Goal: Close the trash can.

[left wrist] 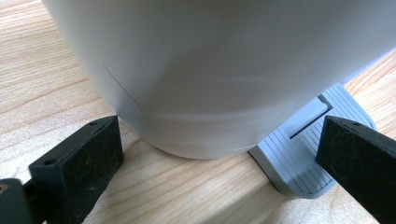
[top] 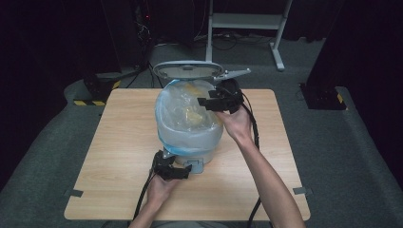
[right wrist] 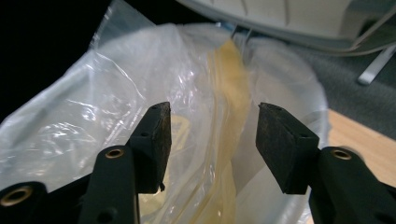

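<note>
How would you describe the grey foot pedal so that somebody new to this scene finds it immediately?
On the wooden table stands a pale grey bin lined with a clear plastic bag. At the bin's base, on the person's side, a flat grey pedal sticks out beside the left gripper. Its ribbed surface sets it apart from the smooth bin wall.

a wooden table [top: 119, 156] on grey carpet [top: 342, 156], a white metal stand [top: 247, 21] behind it.

A light wooden table [top: 119, 156] carries a grey pedal bin [top: 202, 154] near its middle.
</note>
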`<move>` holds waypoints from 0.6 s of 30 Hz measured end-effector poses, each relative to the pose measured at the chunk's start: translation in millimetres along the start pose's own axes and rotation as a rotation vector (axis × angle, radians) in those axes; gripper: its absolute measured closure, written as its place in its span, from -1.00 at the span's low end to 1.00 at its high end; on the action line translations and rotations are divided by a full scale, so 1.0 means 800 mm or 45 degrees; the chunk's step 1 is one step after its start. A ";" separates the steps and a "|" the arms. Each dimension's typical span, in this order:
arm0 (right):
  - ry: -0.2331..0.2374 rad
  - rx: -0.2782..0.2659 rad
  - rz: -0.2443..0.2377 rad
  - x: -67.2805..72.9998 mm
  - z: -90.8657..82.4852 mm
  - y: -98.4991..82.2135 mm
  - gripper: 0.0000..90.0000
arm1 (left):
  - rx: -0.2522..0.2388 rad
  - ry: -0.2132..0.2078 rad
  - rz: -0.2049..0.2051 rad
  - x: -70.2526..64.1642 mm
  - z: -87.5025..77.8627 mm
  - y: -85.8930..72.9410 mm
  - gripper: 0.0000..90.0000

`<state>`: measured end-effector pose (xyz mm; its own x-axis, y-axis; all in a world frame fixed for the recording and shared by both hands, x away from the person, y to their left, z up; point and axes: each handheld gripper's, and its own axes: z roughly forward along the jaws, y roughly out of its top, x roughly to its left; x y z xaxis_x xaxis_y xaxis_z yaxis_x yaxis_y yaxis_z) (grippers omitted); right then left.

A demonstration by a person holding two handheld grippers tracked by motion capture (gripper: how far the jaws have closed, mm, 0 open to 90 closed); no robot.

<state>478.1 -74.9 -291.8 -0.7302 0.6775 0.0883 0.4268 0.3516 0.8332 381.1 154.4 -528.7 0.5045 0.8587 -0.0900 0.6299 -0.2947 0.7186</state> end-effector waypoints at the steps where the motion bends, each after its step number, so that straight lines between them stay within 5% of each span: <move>1: -0.001 -0.017 -0.002 0.000 -0.005 0.000 0.02 | 0.002 -0.001 0.003 0.000 0.000 0.000 -0.99; 4: 0.008 -0.043 -0.023 0.003 -0.019 -0.003 0.26 | 0.003 -0.001 0.004 0.000 0.000 0.000 -0.99; 7: -0.016 0.015 -0.100 0.013 -0.022 -0.009 0.62 | 0.005 -0.001 0.008 0.001 0.000 0.000 -0.99; 18: -0.083 0.198 -0.193 0.022 0.021 -0.010 0.89 | -0.019 -0.008 -0.023 -0.002 0.001 0.000 -0.99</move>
<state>470.9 -55.0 -306.0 -0.7582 0.6481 -0.0712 0.3958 0.5443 0.7397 380.8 152.9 -529.3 0.4966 0.8613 -0.1074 0.6302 -0.2728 0.7269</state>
